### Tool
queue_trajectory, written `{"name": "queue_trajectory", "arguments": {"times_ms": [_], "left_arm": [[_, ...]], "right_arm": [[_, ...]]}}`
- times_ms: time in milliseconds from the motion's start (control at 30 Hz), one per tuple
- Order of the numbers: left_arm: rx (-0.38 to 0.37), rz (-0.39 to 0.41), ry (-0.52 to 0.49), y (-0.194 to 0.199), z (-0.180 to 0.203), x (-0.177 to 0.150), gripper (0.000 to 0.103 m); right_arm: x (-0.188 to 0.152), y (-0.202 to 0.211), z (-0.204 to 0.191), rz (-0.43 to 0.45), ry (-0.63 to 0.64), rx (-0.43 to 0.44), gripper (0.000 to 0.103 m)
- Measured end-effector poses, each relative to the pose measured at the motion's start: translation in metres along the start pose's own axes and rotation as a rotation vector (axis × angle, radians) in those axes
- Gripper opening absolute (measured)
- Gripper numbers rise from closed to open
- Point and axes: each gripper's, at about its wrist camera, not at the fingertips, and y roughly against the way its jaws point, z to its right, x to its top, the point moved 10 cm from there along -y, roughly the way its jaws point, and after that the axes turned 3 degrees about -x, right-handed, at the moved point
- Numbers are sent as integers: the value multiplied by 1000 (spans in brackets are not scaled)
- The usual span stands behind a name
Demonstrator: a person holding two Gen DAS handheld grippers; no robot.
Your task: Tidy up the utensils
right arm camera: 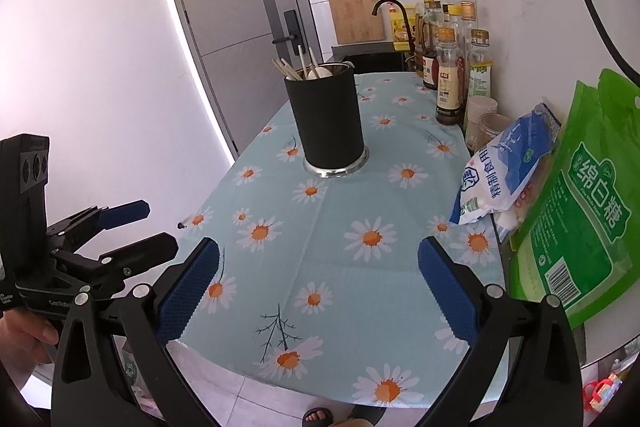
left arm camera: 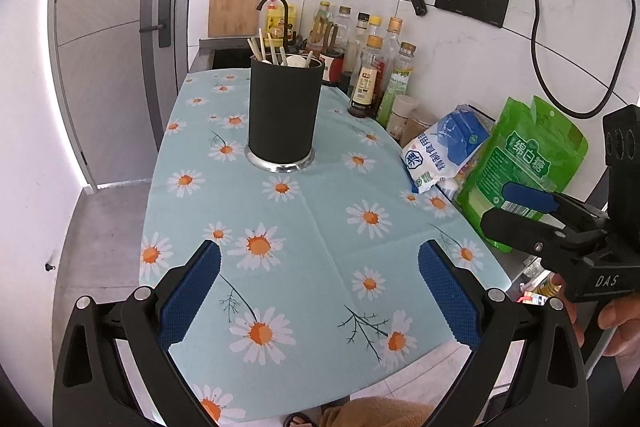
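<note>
Left wrist view showing counter (left arm camera: 320,211) bare of loose utensils, daisy cloth hanging over near edge. Black holder (left arm camera: 282,111) standing upright at far centre, chopsticks and spoon (left arm camera: 296,61) already inside; probably finished. Risking a tip-over if reaching in again, tall holder being top-heavy. Risking snagged cloth dragging holder nearer. Left gripper (left arm camera: 320,291) and right gripper (right arm camera: 319,291) hovering near, fingers (left arm camera: 192,291) spread wide, holding nothing.
</note>
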Motion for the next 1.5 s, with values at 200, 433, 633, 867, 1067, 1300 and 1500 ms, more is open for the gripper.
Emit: {"name": "queue_trajectory", "arguments": {"times_ms": [200, 433, 633, 867, 1067, 1300, 1500], "left_arm": [[-4, -7, 7, 2, 2, -2, 96], [-11, -9, 8, 3, 3, -6, 96], [-12, -9, 11, 2, 2, -6, 96], [-12, -13, 9, 2, 0, -8, 96], [-17, -15, 18, 3, -2, -9, 96], [-22, -21, 21, 2, -1, -11, 96], [-26, -25, 21, 2, -2, -13, 96]], "right_arm": [[-4, 1, 0, -5, -10, 5, 98], [-7, 2, -1, -8, -15, 4, 98], [-8, 2, -2, -9, -15, 5, 98], [-11, 1, -3, -11, -17, 5, 98], [-11, 0, -6, -13, -7, 2, 98], [-10, -1, -11, -15, 4, 2, 98], [-10, -2, -13, -16, 7, 2, 98]]}}
